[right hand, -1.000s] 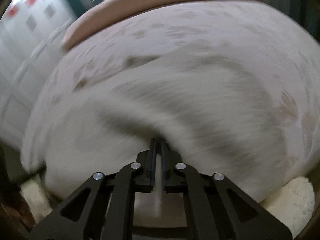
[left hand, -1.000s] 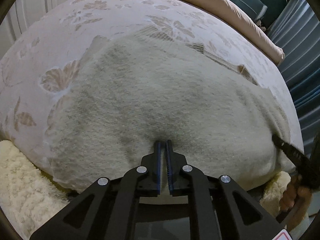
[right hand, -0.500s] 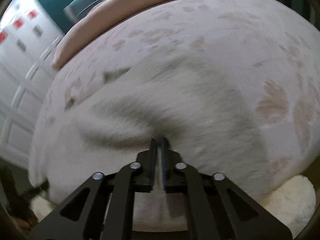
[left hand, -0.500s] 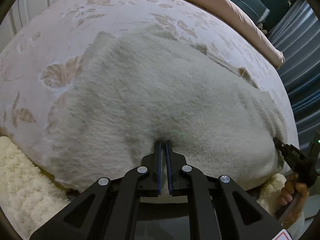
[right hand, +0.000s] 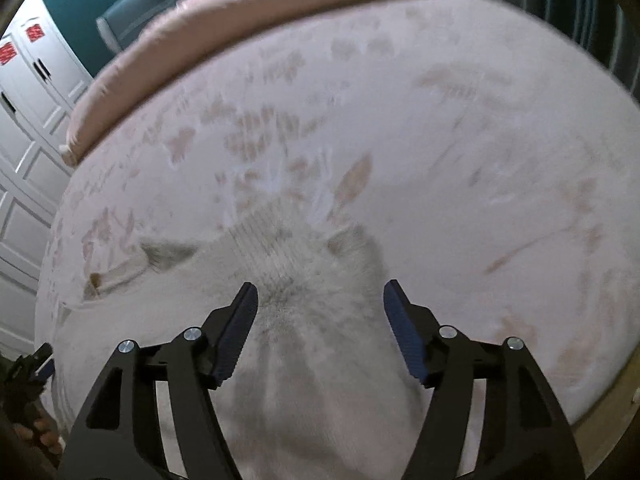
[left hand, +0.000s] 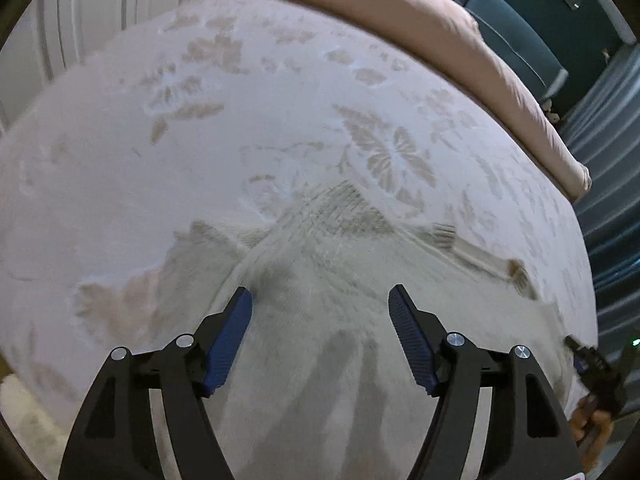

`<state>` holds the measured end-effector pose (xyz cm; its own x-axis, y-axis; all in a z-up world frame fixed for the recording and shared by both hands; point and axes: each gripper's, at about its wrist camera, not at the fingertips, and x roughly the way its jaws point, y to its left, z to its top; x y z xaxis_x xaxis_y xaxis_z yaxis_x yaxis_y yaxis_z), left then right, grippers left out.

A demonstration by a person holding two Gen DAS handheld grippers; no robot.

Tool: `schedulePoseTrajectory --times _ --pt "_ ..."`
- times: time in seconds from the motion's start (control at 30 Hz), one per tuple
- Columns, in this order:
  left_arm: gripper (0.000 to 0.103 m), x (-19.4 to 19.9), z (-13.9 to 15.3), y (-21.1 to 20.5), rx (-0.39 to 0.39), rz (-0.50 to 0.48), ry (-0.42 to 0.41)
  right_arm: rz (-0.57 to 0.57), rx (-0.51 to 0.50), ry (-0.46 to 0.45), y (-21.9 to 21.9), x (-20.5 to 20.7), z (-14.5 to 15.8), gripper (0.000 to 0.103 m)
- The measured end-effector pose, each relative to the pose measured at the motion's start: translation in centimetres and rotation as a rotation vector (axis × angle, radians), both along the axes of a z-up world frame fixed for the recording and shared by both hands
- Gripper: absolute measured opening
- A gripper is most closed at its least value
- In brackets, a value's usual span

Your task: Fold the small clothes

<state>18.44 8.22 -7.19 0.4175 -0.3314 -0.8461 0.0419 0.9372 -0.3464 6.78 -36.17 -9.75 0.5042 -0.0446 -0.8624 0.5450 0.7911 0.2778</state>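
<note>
A fuzzy cream-white garment (left hand: 328,344) lies spread on the bed, with ribbed trim (left hand: 340,208) at its far edge. My left gripper (left hand: 320,300) is open and empty, its blue pads just above the garment's near part. The garment also shows in the right wrist view (right hand: 312,320), where my right gripper (right hand: 320,294) is open and empty over it. The right gripper also shows at the lower right edge of the left wrist view (left hand: 592,368). The left gripper shows at the lower left edge of the right wrist view (right hand: 32,364).
The bed sheet (left hand: 240,120) is pale with a floral pattern. A pink rolled quilt (left hand: 440,40) lies along the far edge by a teal headboard (left hand: 520,20). White cabinet doors (right hand: 28,120) stand left in the right wrist view. Striped curtains (left hand: 608,160) hang at right.
Both grippers have opened and let go of the garment. Both views have pulled back, so more bare sheet shows beyond the garment.
</note>
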Motion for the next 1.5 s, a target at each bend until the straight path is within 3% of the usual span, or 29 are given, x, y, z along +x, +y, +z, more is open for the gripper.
schedulePoseTrajectory --times 0.03,0.07,0.1,0.13,0.17,0.23,0.33,0.37,0.4,0.43,0.57,0.67,0.73,0.83,0.93,1.0,1.13,1.2,1.27,1.3,1.4,1.5 --pt "0.061 0.3 -0.3 -0.2 0.009 0.002 0.003 0.004 -0.014 0.031 0.1 0.4 -0.6 0.043" --pt "0.035 0.3 -0.1 -0.4 0.032 -0.012 -0.016 0.01 -0.052 0.037 0.5 0.4 -0.3 0.022" --pt "0.006 0.4 0.4 -0.9 0.053 -0.047 -0.037 0.015 -0.058 -0.014 0.6 -0.1 0.8 0.011" --pt "0.003 0.4 1.0 -1.0 0.057 -0.068 -0.058 0.011 -0.048 -0.063 0.6 -0.7 1.8 0.011" --pt "0.003 0.6 1.4 -0.8 0.058 -0.071 -0.071 -0.005 -0.043 -0.136 0.4 -1.9 3.3 0.009" --pt "0.003 1.2 1.3 -1.1 0.098 -0.081 -0.062 -0.043 -0.071 -0.179 -0.1 -3.3 4.2 0.008" --pt "0.003 2.2 -1.4 -1.4 0.146 -0.079 -0.002 -0.044 -0.024 0.002 -1.5 -2.2 -1.1 0.009" --pt "0.004 2.2 -1.7 -1.3 0.146 -0.07 -0.007 -0.032 -0.038 0.021 -1.4 -2.0 -2.1 0.01" --pt "0.004 2.2 -1.6 -1.4 0.15 -0.063 -0.013 -0.032 -0.071 0.017 -1.1 -2.0 -1.4 0.018" --pt "0.004 2.1 -1.2 -1.5 0.159 -0.057 -0.015 -0.043 -0.088 0.012 -0.8 -2.2 0.0 0.019" --pt "0.009 0.5 1.6 -1.5 0.192 -0.05 -0.069 -0.056 -0.142 -0.111 1.5 -4.1 5.1 0.02" --pt "0.008 -2.9 4.8 -2.1 0.134 -0.073 -0.144 0.059 -0.136 -0.179 6.3 -4.7 7.7 0.02" --pt "0.009 -5.8 6.1 -3.6 0.059 -0.13 -0.154 0.185 -0.097 -0.193 11.3 -4.4 7.5 0.02" --pt "0.013 -8.7 4.8 -6.5 0.017 -0.23 -0.101 0.329 -0.007 -0.175 16.8 -3.4 5.3 0.019" --pt "0.014 -9.7 1.9 -7.6 0.038 -0.248 -0.014 0.384 0.004 -0.137 20.0 -2.6 2.7 0.019" --pt "0.014 -9.9 0.5 -6.5 0.022 -0.218 0.032 0.335 -0.015 -0.113 19.2 -2.9 2.1 0.017" --pt "0.012 -10.3 0.4 -3.9 0.023 -0.184 0.031 0.097 -0.009 -0.076 10.9 -6.0 1.0 0.014" --pt "0.012 -10.5 0.4 -3.2 0.044 -0.178 0.031 -0.024 -0.001 -0.052 6.4 -8.5 0.6 0.001" --pt "0.012 -11.0 0.3 -2.9 0.052 -0.182 0.026 -0.1 0.047 -0.058 4.1 -10.6 1.0 0.002" --pt "0.012 -11.2 0.4 -3.0 0.061 -0.184 0.02 -0.108 0.048 -0.069 4.2 -11.3 1.7 0.008" --pt "0.012 -11.9 0.4 -3.9 0.113 -0.194 -0.001 -0.042 -0.026 -0.086 6.8 -12.1 4.0 0.01" --pt "0.012 -12.4 0.6 -4.7 0.166 -0.203 -0.018 0.049 -0.017 -0.068 9.7 -11.9 3.3 0.015"
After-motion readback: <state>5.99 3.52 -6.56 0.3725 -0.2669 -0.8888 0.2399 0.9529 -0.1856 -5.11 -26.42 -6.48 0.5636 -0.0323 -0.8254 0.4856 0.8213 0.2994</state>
